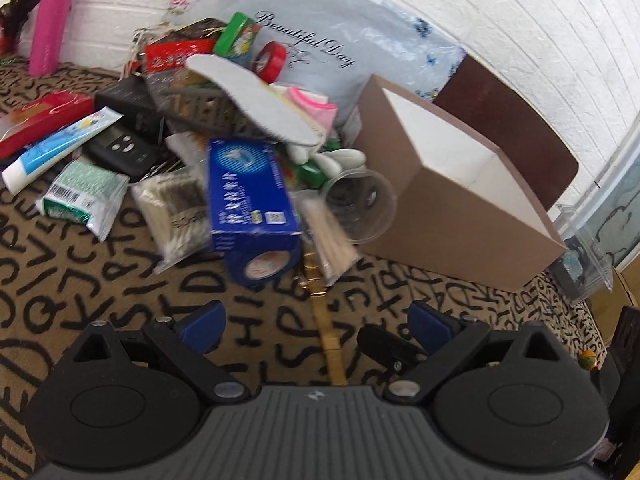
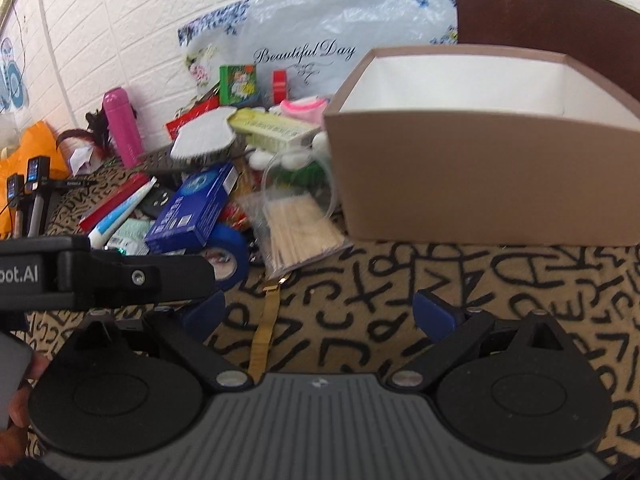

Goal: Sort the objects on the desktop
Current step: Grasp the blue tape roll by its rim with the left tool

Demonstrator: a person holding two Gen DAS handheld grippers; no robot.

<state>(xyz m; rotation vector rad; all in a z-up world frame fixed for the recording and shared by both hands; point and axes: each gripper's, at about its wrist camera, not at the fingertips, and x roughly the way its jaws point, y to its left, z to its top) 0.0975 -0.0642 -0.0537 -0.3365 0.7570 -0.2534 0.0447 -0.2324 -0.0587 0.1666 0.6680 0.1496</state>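
Clutter is crowding the letter-print tablecloth [image 1: 120, 280] as both grippers are hovering wide open and empty short of the heap, the left gripper [image 1: 316, 326] facing a gold watch strap [image 1: 326, 328] and the right gripper [image 2: 320, 316] set nearer the open brown box [image 2: 480, 176]. The strap is lying lengthwise between the left fingers, its long axis running straight away toward the blue carton [image 1: 250, 196] and the bag of wooden sticks [image 1: 332, 236], so the left hand appears nearer for a first pick.
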